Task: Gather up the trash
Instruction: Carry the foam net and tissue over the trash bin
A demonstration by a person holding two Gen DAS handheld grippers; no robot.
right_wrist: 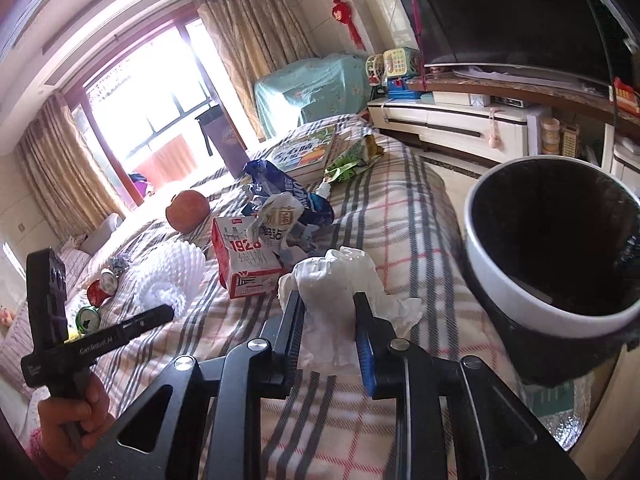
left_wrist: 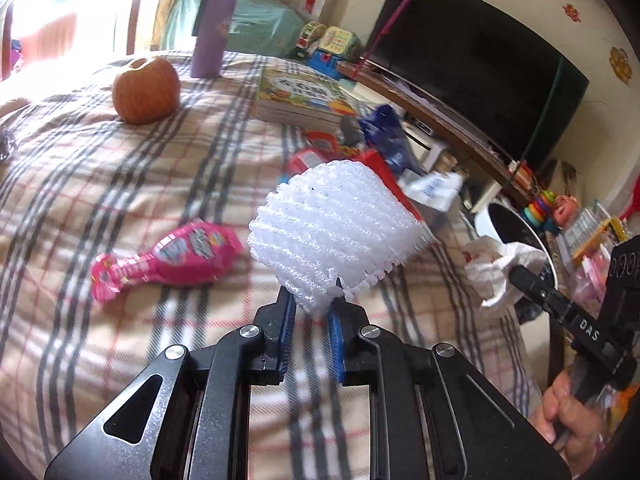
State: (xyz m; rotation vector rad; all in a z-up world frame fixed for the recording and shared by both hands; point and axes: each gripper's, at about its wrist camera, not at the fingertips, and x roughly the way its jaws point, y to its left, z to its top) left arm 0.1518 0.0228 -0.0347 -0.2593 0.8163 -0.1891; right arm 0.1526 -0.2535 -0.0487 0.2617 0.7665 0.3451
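Note:
My left gripper (left_wrist: 311, 298) is shut on a white foam fruit net (left_wrist: 332, 232) and holds it above the plaid bed cover (left_wrist: 120, 208); the net also shows in the right wrist view (right_wrist: 170, 270). My right gripper (right_wrist: 329, 300) is shut on a crumpled white tissue (right_wrist: 340, 280), left of the white trash bin (right_wrist: 516, 292) with a black liner. The tissue and bin show in the left wrist view (left_wrist: 500, 264), (left_wrist: 490, 222). A pink snack wrapper (left_wrist: 172, 258), a red milk carton (right_wrist: 240, 260), blue and white wrappers (right_wrist: 288, 200), a green wrapper (right_wrist: 352, 160) and crushed cans (right_wrist: 94, 304) lie on the bed.
An apple (left_wrist: 145, 90), a purple flask (left_wrist: 212, 32) and picture books (left_wrist: 304, 96) sit on the bed. A TV (left_wrist: 480, 64) on a low cabinet (right_wrist: 460, 128) stands beyond the bed's right edge, with toys (left_wrist: 544, 208) on the floor.

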